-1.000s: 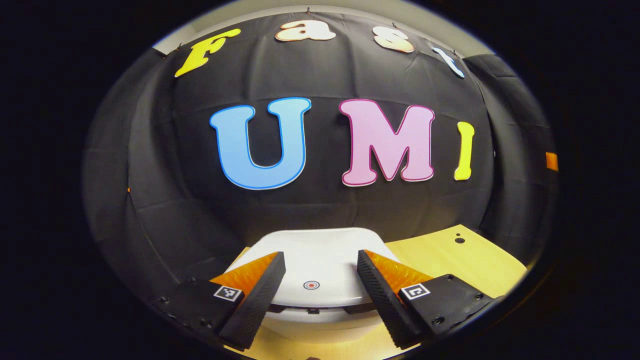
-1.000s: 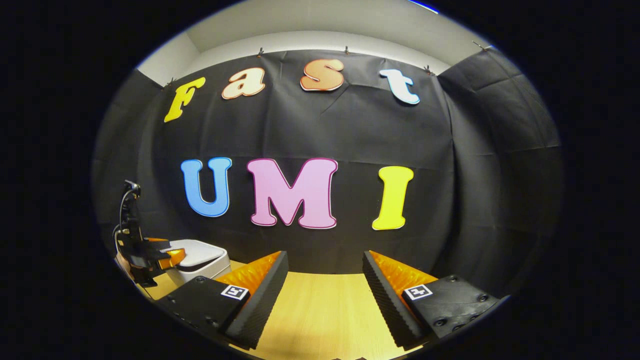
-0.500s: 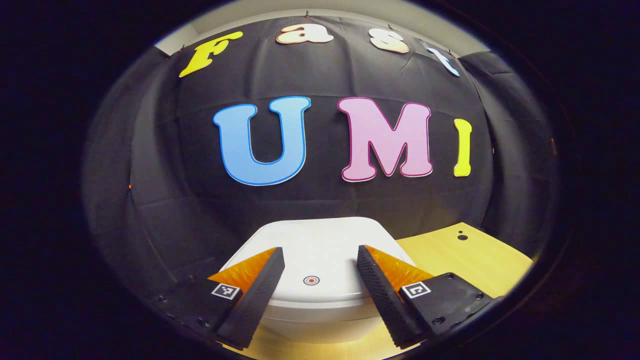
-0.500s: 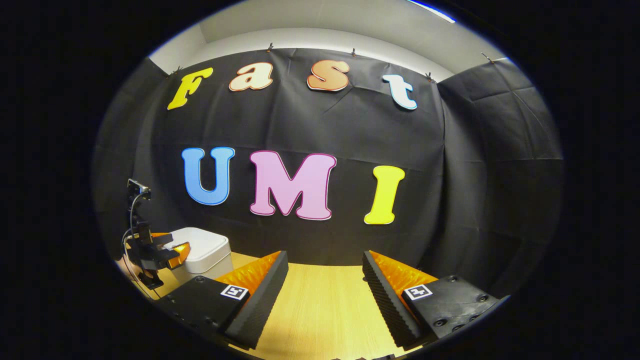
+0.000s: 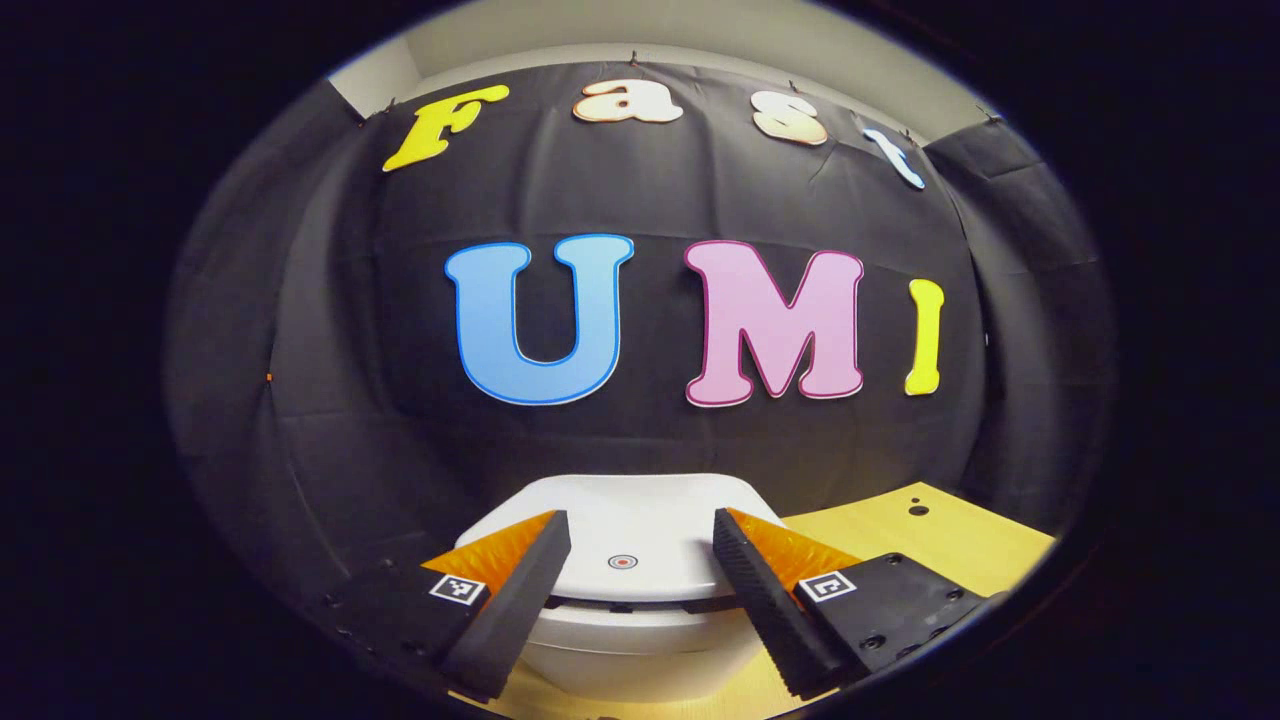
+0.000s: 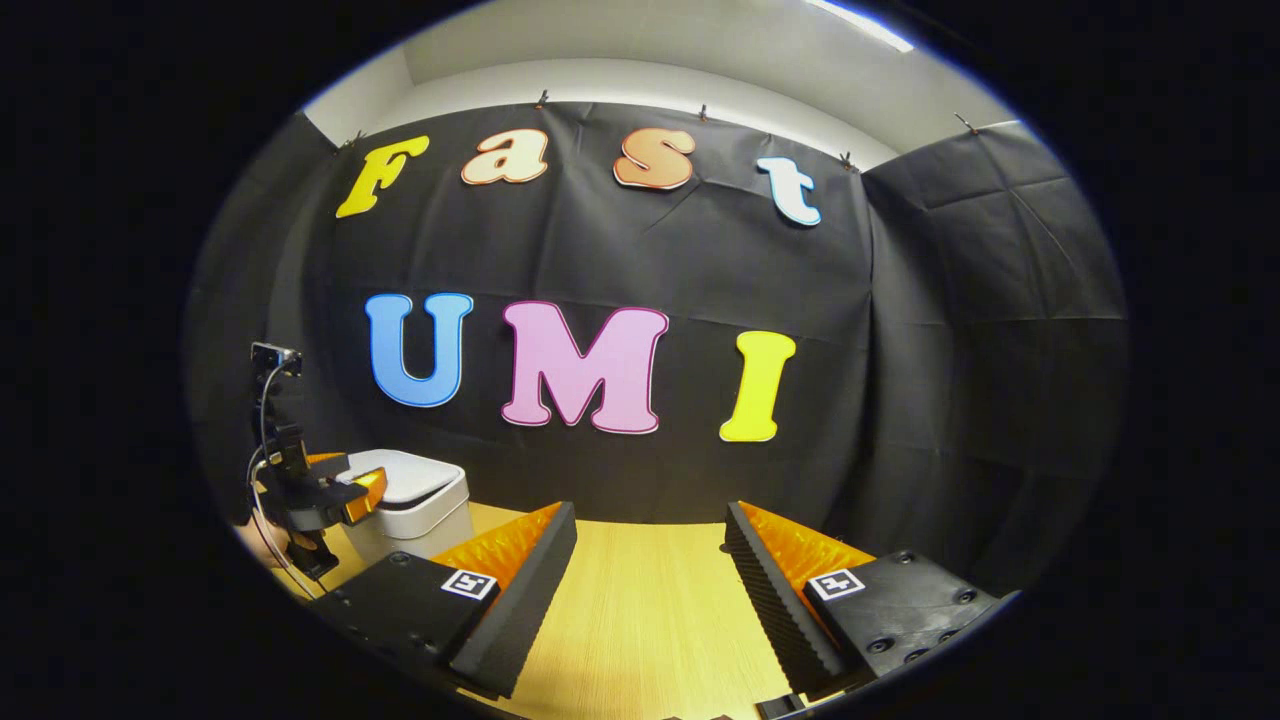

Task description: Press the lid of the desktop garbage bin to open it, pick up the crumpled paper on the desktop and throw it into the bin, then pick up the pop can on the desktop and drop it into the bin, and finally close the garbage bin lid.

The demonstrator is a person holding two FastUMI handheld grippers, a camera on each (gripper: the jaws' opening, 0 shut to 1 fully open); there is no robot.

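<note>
Over the bin, left gripper (image 5: 632,572): jaws held wide and empty, straddling the red dot (image 5: 622,562), probably lined up for the press.
Lid (image 5: 640,520): popped up slightly at the front, it seems.
Bin (image 6: 415,505): parked on the desk (image 6: 650,620) near the wall.
Right gripper (image 6: 650,590): kept wide open, empty, well apart over bare wood.

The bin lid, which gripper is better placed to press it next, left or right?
Left, probably. The left gripper hangs right at the bin lid, jaws open either side of its red dot. The right gripper is off over bare desktop, away from the bin.
</note>
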